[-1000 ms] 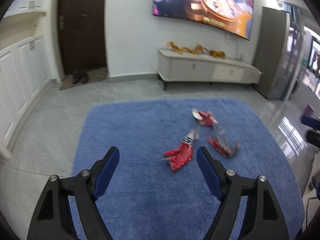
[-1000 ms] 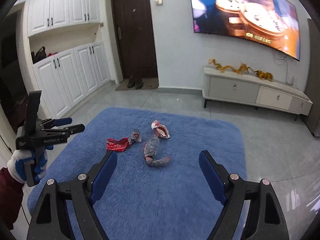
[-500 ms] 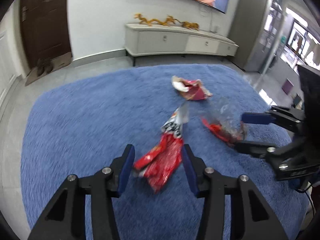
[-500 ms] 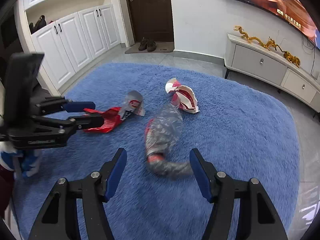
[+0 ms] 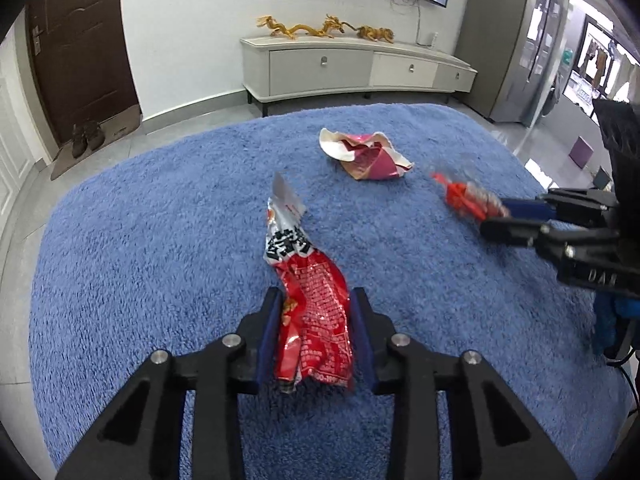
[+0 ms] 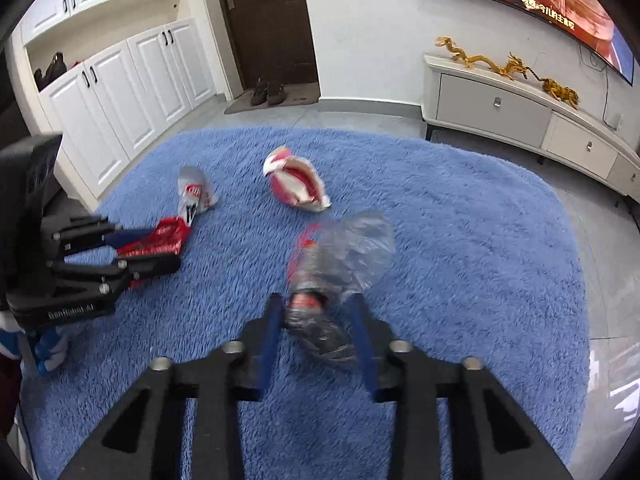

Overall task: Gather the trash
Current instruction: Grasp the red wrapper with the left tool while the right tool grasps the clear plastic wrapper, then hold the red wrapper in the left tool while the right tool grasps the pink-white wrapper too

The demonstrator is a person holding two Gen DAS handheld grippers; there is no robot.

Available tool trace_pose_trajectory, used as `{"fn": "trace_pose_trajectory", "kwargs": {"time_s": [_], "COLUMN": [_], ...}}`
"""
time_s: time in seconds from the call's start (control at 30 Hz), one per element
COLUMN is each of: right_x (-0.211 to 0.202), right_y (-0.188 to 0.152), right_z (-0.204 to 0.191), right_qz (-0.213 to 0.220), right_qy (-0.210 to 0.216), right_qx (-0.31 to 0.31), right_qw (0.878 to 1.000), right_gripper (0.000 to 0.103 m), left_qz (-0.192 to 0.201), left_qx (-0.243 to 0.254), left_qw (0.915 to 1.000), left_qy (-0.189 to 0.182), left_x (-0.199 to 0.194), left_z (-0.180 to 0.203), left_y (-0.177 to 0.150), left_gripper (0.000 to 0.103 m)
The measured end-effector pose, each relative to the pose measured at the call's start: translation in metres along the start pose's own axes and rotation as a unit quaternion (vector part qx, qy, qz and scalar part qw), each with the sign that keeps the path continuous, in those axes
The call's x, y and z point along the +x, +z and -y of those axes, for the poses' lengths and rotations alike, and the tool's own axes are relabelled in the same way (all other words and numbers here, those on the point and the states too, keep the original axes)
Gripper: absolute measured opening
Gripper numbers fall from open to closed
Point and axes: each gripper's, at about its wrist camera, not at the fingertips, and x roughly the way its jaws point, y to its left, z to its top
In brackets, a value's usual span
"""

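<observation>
A blue rug [image 5: 160, 240] is taken as the landmark; all trash lies on it or is gripped just above it.

The left gripper [image 5: 316, 320] is seen low over the near part of the rug. Its jaws have just been closing, and a red snack wrapper [image 5: 312, 304] is now pinched between the two blue pads [image 5: 269, 336]. The lower red part of the wrapper is clamped, while its silver torn top sticks out forward over the rug. In the right wrist view the same wrapper [image 6: 168, 236] is seen held at the rug's left side.

The right gripper [image 6: 316, 320] is also over the near part of the rug, towards its middle. Its jaws have likewise just been closing. A crumpled clear plastic bag [image 6: 340, 256] with red bits inside is squeezed between the blue fingers [image 6: 267, 344]; the picture is blurred there, so the exact contact is hard to read, but the pads appear pressed on the bag's lower end. In the left wrist view only a red blurred end of it [image 5: 464, 196] is seen at the gripper's tips, at the rug's right side.

A torn pink and white wrapper [image 5: 364, 154] is left lying on the rug's far middle, apart from both grippers.

A white TV cabinet [image 5: 352, 66] is seen beyond the rug's far edge, against the wall.
</observation>
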Motion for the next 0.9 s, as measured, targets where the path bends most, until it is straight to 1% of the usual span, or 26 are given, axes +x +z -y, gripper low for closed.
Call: {"fn": "trace_pose_trajectory", "kwargs": {"time_s": [0.07,0.17,0.23,0.33,0.4,0.43,0.47,0.5,0.57,0.67,0.77,0.87,0.9], "right_x": [0.003,0.006,0.007,0.014,0.025,0.032,0.039,0.045,0.052,0.060,0.069,0.078,0.082], "right_y": [0.007,0.020,0.035,0.057,0.067,0.068,0.071,0.072,0.074,0.079,0.085,0.088,0.088], "right_z": [0.003,0.007,0.007,0.003,0.000,-0.001,-0.002,-0.002,-0.002,-0.004,-0.011,-0.018,-0.019], "right_qz": [0.005,0.021,0.041,0.057,0.049,0.044,0.034,0.030,0.029,0.022,0.013,0.007,0.004], "right_qy": [-0.002,-0.006,0.003,0.018,0.031,0.031,0.027,0.024,0.016,0.025,0.021,0.015,0.016], "right_qx": [0.002,0.012,0.017,0.013,0.012,0.012,0.011,0.012,0.012,0.006,-0.014,-0.034,-0.039], "right_qw": [1.000,1.000,0.999,0.998,0.998,0.998,0.999,0.999,0.999,0.999,1.000,0.999,0.999], "right_gripper": [0.023,0.022,0.022,0.022,0.023,0.024,0.035,0.056,0.079,0.079,0.079,0.079,0.076], "left_qz": [0.005,0.014,0.021,0.027,0.029,0.030,0.031,0.032,0.033,0.035,0.036,0.036,0.035], "left_qx": [-0.002,-0.013,-0.020,-0.025,-0.032,-0.035,-0.038,-0.042,-0.045,-0.051,-0.059,-0.057,-0.056], "left_qw": [0.9999,0.9997,0.9995,0.9993,0.9991,0.9989,0.9987,0.9985,0.9983,0.9978,0.9971,0.9972,0.9974], "left_qy": [0.009,0.012,0.008,0.005,-0.002,-0.006,-0.010,-0.014,-0.018,-0.025,-0.033,-0.032,-0.030], "left_x": [-0.001,-0.001,-0.002,-0.003,-0.005,-0.006,-0.007,-0.007,-0.008,-0.010,-0.012,-0.013,-0.013], "left_z": [0.001,0.001,-0.001,-0.003,-0.006,-0.009,-0.011,-0.013,-0.016,-0.019,-0.022,-0.023,-0.021], "left_y": [-0.002,-0.004,-0.006,-0.008,-0.010,-0.013,-0.013,-0.013,-0.014,-0.014,-0.014,-0.014,-0.012], "left_gripper": [0.032,0.032,0.032,0.032,0.032,0.032,0.032,0.032,0.032,0.032,0.032,0.032,0.032]}}
